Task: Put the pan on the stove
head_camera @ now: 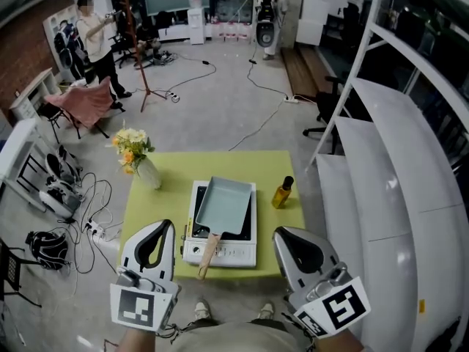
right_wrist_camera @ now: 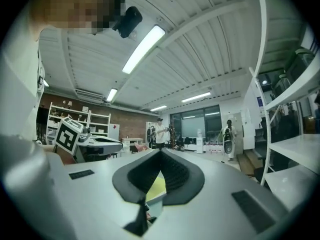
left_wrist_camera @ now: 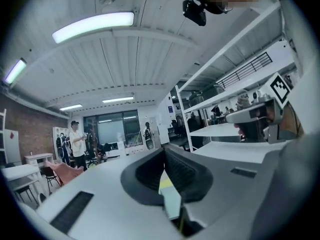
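Yellow-green surface [head_camera: 220,166]: pan [head_camera: 220,205] on stove [head_camera: 223,252]. Left hand-held gripper [head_camera: 164,226], right hand-held gripper [head_camera: 281,233] both closed, empty, at near edge.

Grey-blue rectangular pan [head_camera: 223,205] sits on white stove [head_camera: 233,254], wooden handle [head_camera: 207,258] overhanging front.

A yellow-green table [head_camera: 271,169] stands in the lower middle of the frame on a grey floor [head_camera: 220,108]. A white portable stove [head_camera: 220,251] sits on it at centre. A vase of flowers [head_camera: 149,173] stands at the table's upper left corner, and an amber oil bottle [head_camera: 282,193] is just right of the stove.
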